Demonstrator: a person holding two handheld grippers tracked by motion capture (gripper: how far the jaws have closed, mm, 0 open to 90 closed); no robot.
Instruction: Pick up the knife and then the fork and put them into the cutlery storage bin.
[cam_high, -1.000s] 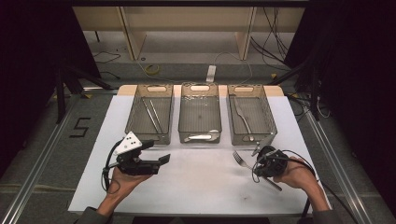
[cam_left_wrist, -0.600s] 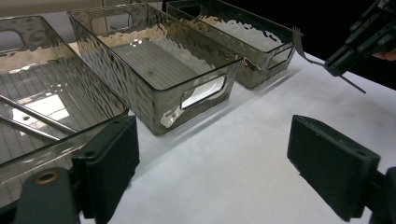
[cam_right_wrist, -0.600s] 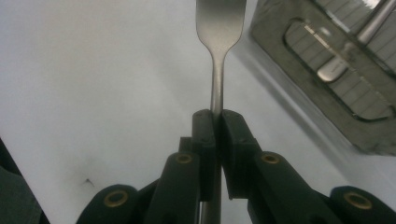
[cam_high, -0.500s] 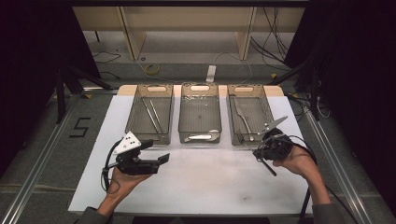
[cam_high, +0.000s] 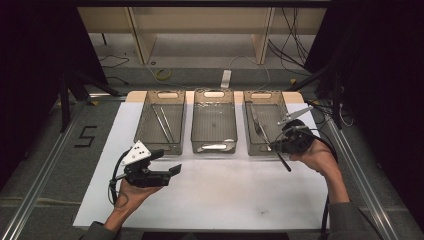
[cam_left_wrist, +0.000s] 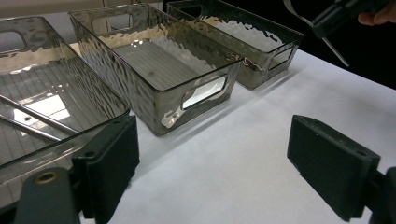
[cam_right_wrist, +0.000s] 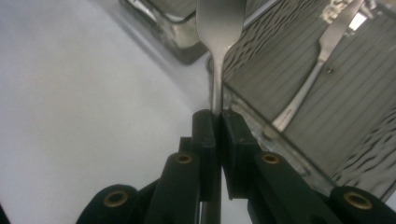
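Note:
My right gripper (cam_high: 276, 146) is shut on a metal fork (cam_right_wrist: 217, 56) and holds it in the air at the front right corner of the right tray (cam_high: 278, 107). The fork's head points ahead past the jaws toward that tray's near wall (cam_right_wrist: 243, 109), and its handle (cam_high: 284, 163) sticks out back toward the person. Another fork (cam_right_wrist: 306, 84) lies flat inside this tray. My left gripper (cam_high: 167, 162) rests in the person's palm over the white table (cam_high: 225, 195), in front of the left tray (cam_high: 145, 117). Its jaws stand wide open with nothing between them (cam_left_wrist: 215, 163).
Three smoky clear trays stand in a row at the table's far side. The left tray holds two thin metal rods (cam_left_wrist: 32, 116). The middle tray (cam_left_wrist: 154, 100) has a handle cutout in its near wall. Cables trail from both grippers, and dark floor surrounds the table.
The right gripper, with the fork in it, has risen from the table and moved away from the person to the right tray's front corner. The left gripper stayed put.

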